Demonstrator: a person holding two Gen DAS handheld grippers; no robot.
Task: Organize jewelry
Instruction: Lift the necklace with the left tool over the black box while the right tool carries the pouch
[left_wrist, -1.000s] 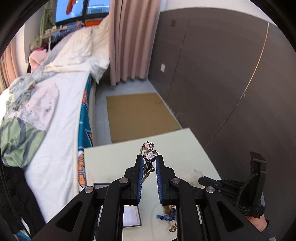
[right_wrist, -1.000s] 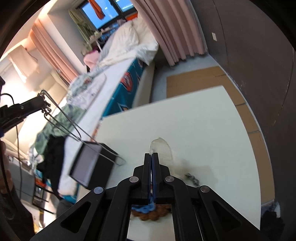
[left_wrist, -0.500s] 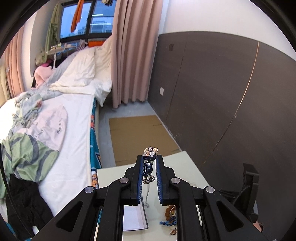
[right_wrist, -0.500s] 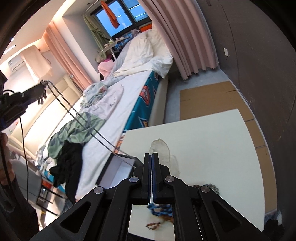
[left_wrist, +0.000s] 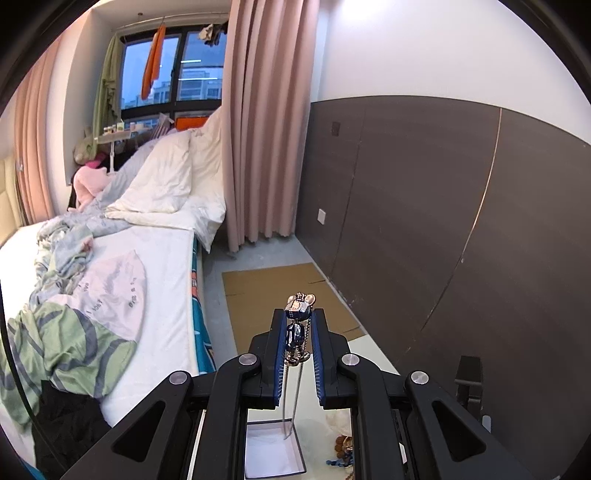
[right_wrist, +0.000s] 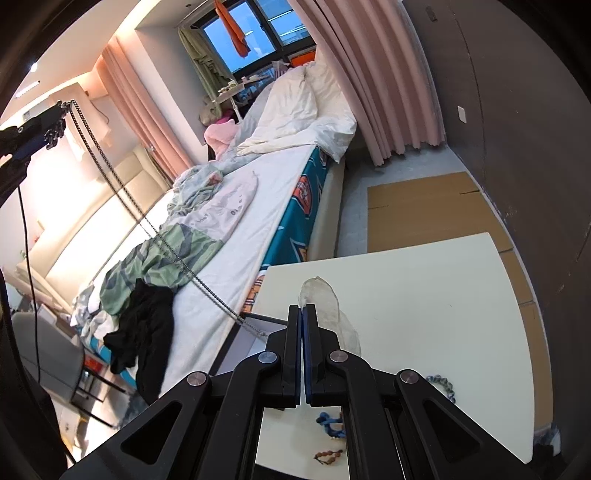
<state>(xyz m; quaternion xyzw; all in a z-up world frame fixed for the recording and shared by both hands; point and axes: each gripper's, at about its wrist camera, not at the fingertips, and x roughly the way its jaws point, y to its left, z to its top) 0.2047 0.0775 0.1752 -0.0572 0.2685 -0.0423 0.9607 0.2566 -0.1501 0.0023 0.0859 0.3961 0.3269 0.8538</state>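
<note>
My left gripper (left_wrist: 298, 320) is shut on a silver and blue bear pendant (left_wrist: 297, 325) of a necklace, held high above the table. Its chain (left_wrist: 291, 398) hangs down into an open black box with a white lining (left_wrist: 271, 456). In the right wrist view the left gripper (right_wrist: 44, 122) shows at upper left, and the chain (right_wrist: 147, 225) runs down to the box (right_wrist: 255, 332). My right gripper (right_wrist: 303, 314) is shut on a clear plastic bag (right_wrist: 321, 299) above the cream table (right_wrist: 424, 295).
A blue beaded piece (right_wrist: 328, 421), a brown bead bracelet (right_wrist: 328, 456) and a dark bead bracelet (right_wrist: 441, 386) lie on the table. A bed (left_wrist: 110, 295) with clothes stands to the left. A dark wall panel (left_wrist: 424, 221) is on the right, with cardboard (left_wrist: 280, 291) on the floor.
My left gripper has risen high with the pendant, drawing the chain up so that only its end hangs in the box. My right gripper has risen too, still shut on the bag.
</note>
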